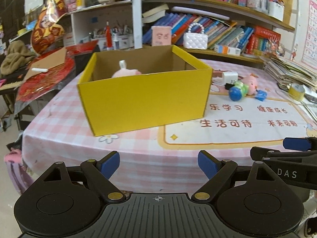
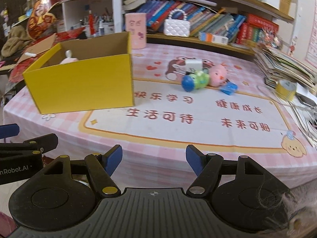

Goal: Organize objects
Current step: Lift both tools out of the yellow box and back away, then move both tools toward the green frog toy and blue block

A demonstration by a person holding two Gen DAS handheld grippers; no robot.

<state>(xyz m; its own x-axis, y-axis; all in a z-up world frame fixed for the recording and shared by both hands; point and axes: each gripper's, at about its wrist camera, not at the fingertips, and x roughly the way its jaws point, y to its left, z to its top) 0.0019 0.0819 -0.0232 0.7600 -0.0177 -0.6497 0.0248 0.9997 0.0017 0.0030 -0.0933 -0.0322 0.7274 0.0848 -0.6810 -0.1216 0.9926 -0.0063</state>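
An open yellow cardboard box point(image 1: 142, 97) point(image 2: 83, 83) stands on the pink checked tablecloth point(image 1: 79, 138). A pink plush toy point(image 1: 126, 72) point(image 2: 68, 59) lies inside it. To the box's right lie a blue-and-green toy point(image 1: 237, 91) point(image 2: 195, 79), a pink round toy point(image 1: 250, 82) point(image 2: 218, 74), a white charger block point(image 1: 229, 76) point(image 2: 193, 64) and a small blue piece point(image 1: 261, 95) point(image 2: 228, 88). My left gripper point(image 1: 158, 163) is open and empty at the table's near edge, in front of the box. My right gripper point(image 2: 153, 158) is open and empty beside it.
A roll of yellow tape point(image 2: 286, 90) and a stack of books point(image 2: 285, 65) sit at the right edge. A pink canister point(image 2: 135, 30) and a white quilted purse point(image 2: 177, 27) stand at the back under crowded bookshelves. Clutter covers a side table point(image 1: 29, 75) on the left.
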